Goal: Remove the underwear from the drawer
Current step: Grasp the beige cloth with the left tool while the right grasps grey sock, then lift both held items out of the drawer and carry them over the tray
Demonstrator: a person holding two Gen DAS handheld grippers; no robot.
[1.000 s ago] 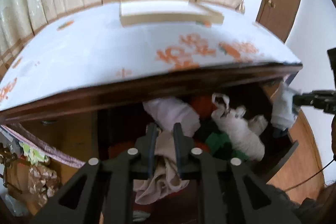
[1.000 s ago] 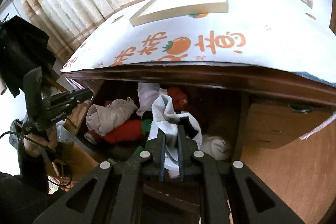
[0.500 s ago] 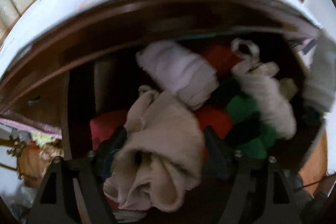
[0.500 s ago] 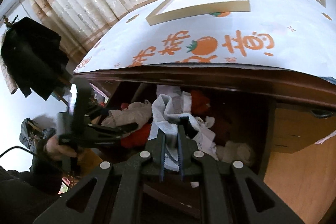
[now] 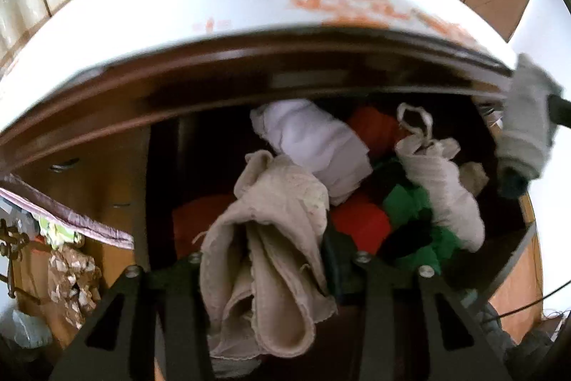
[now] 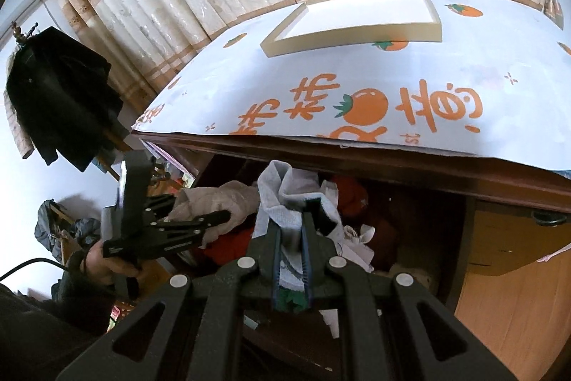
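Observation:
The open drawer [image 5: 514,259] under the desk top holds a heap of clothes: white, red and green pieces. In the left wrist view my left gripper [image 5: 267,259] stands wide open around a beige underwear piece [image 5: 271,238] that lies between its fingers. In the right wrist view my right gripper [image 6: 291,231] is shut on a grey-white underwear piece [image 6: 285,199] and holds it above the drawer. That grey piece also shows at the right edge of the left wrist view [image 5: 524,127]. The left gripper shows at the left of the right wrist view [image 6: 171,231].
The desk top carries a white cloth with orange print [image 6: 357,88] and a flat cream tray [image 6: 353,20]. A closed drawer front with a handle [image 6: 549,220] lies to the right. A dark coat [image 6: 57,95] hangs at the left. Curtains are behind the desk.
My left gripper opened from shut and pushed down into the drawer, around the beige piece. My right gripper rose and drew back with the grey piece.

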